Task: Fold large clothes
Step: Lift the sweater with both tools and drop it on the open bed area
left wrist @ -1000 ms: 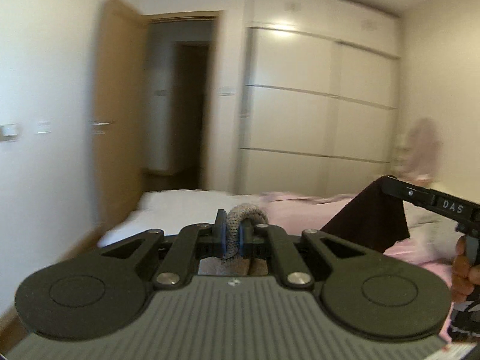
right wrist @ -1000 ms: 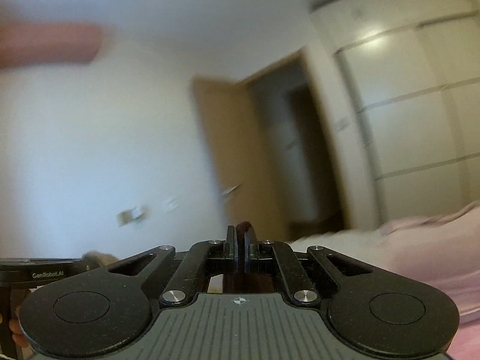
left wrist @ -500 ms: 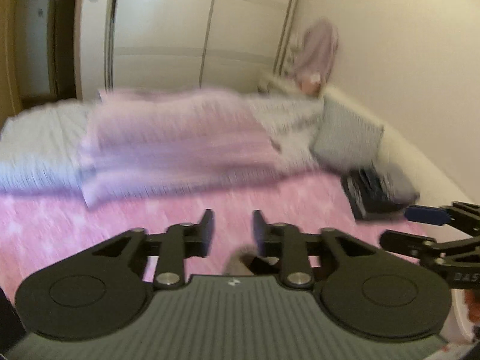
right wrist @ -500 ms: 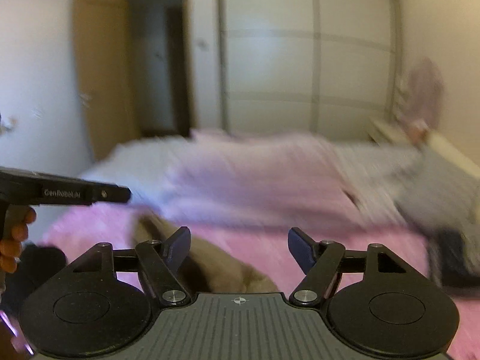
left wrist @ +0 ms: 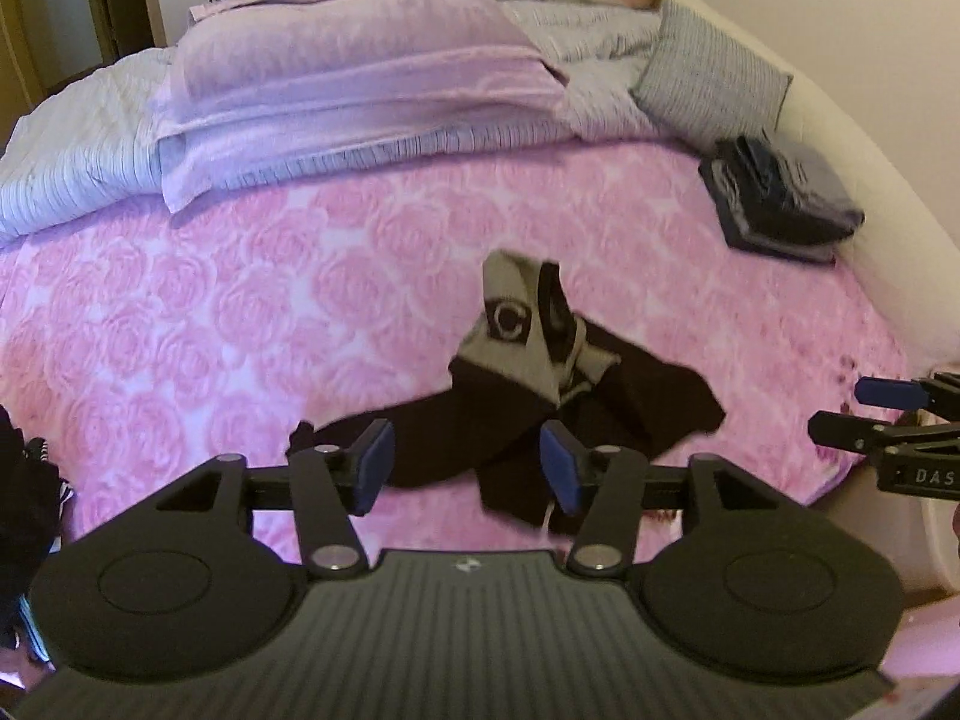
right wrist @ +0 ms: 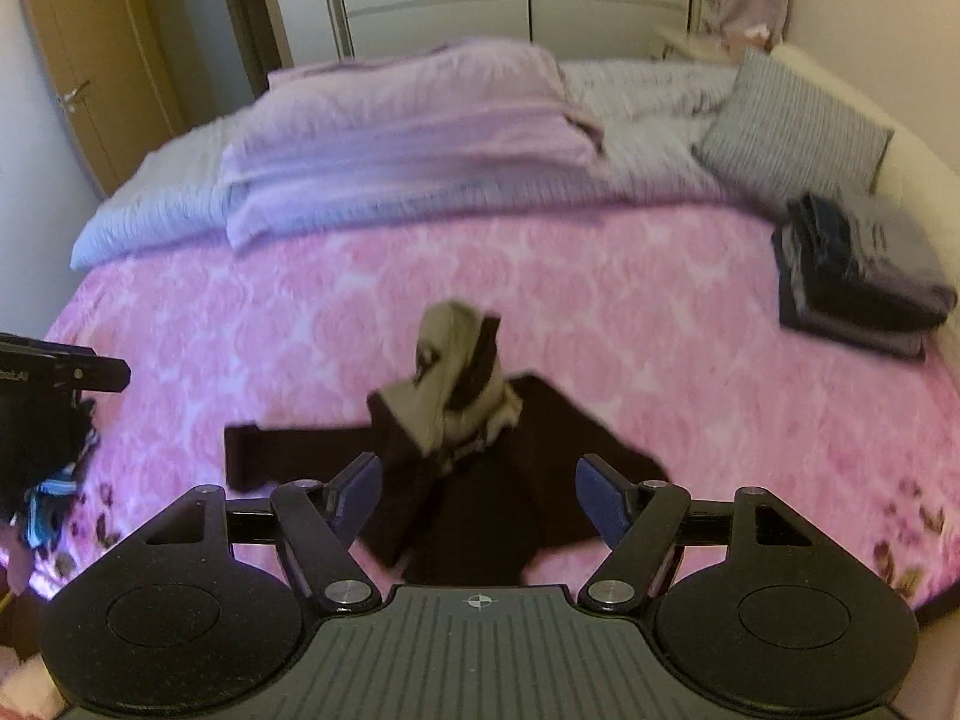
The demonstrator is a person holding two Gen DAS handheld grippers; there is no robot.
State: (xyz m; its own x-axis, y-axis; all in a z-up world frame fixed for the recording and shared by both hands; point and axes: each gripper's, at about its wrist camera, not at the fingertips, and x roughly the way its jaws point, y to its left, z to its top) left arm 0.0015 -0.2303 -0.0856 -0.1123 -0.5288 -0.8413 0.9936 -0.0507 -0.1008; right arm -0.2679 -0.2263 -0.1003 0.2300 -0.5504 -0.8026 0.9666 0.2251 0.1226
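A dark hoodie [left wrist: 642, 402] with a grey hood [left wrist: 510, 324] lies crumpled on the pink rose-patterned bed cover [left wrist: 240, 312], slightly blurred. My left gripper [left wrist: 468, 468] hangs just above its near edge; its jaws are opening and the blue pads touch nothing. The right wrist view shows the same hoodie [right wrist: 540, 438] beyond my right gripper [right wrist: 480, 495], which stands wide open with no cloth pinched between its pads. The right gripper's fingertips [left wrist: 864, 414] show at the right edge of the left wrist view. One sleeve [right wrist: 288, 450] stretches out to the left.
A stack of folded dark and grey clothes [left wrist: 780, 204] sits at the bed's far right. A folded lilac quilt [left wrist: 360, 78] and a striped grey pillow [left wrist: 714, 78] lie along the back. More dark clothing [right wrist: 48, 450] is heaped at the left edge.
Both grippers were shut on the hoodie and held level facing the room. They have tipped down over the bed and opened, and the hoodie has dropped onto the cover.
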